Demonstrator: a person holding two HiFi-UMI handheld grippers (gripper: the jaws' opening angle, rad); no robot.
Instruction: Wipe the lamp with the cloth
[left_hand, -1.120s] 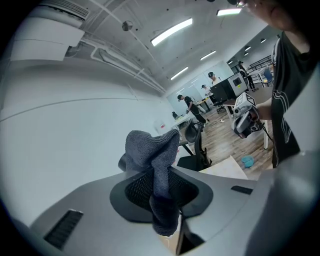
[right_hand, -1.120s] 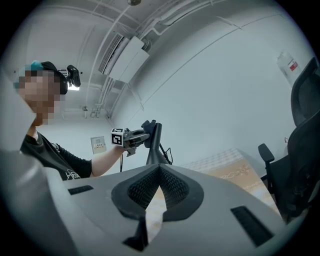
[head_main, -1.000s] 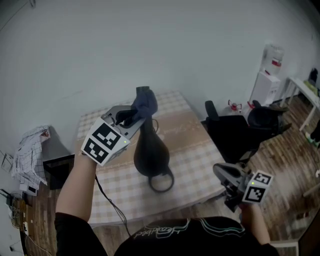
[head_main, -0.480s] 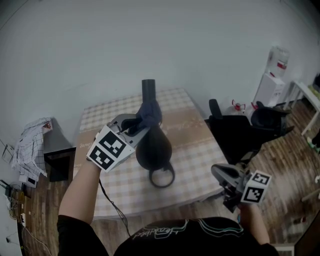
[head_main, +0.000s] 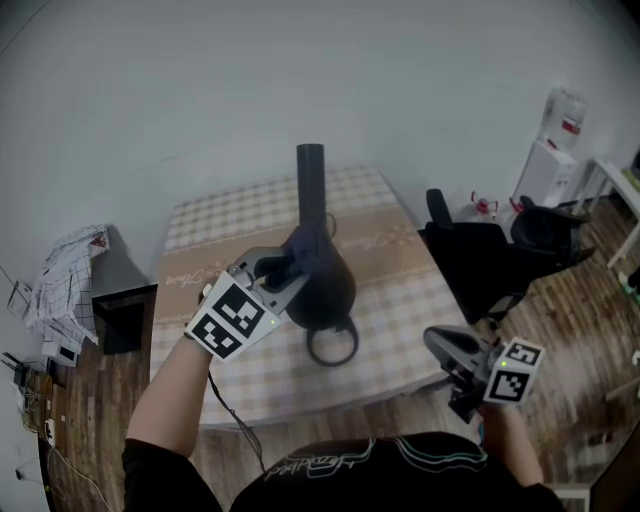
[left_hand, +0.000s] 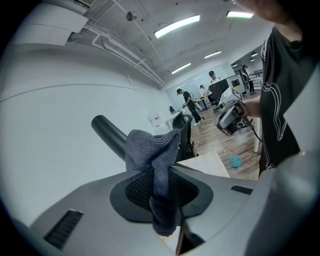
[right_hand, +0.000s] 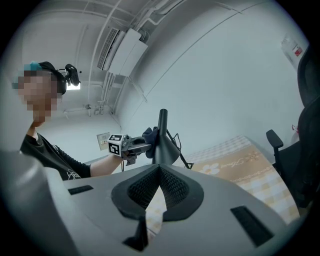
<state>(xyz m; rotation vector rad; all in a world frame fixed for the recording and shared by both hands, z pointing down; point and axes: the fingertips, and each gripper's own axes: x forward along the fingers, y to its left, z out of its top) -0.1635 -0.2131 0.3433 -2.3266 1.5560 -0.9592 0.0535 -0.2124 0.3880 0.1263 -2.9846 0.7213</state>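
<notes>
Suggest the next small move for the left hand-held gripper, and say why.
Probably slide the cloth down over the wide body of the lamp. The left hand-held gripper is shut on the cloth and presses it where the neck meets the body, so the rounded part below sits next in line.

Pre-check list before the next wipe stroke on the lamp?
1. Cloth gripped: ok. The left gripper has its jaws shut on it.
2. Cloth touching the lamp: ok. It sits where the neck meets the body.
3. Lamp upright on the table: ok.
4. Lamp steadied by the other hand: not ok. The right gripper is shut, empty and held off the table's near edge, apart from the lamp.
5. Far side of the lamp body free of obstructions: cannot tell, as it is hidden.
</notes>
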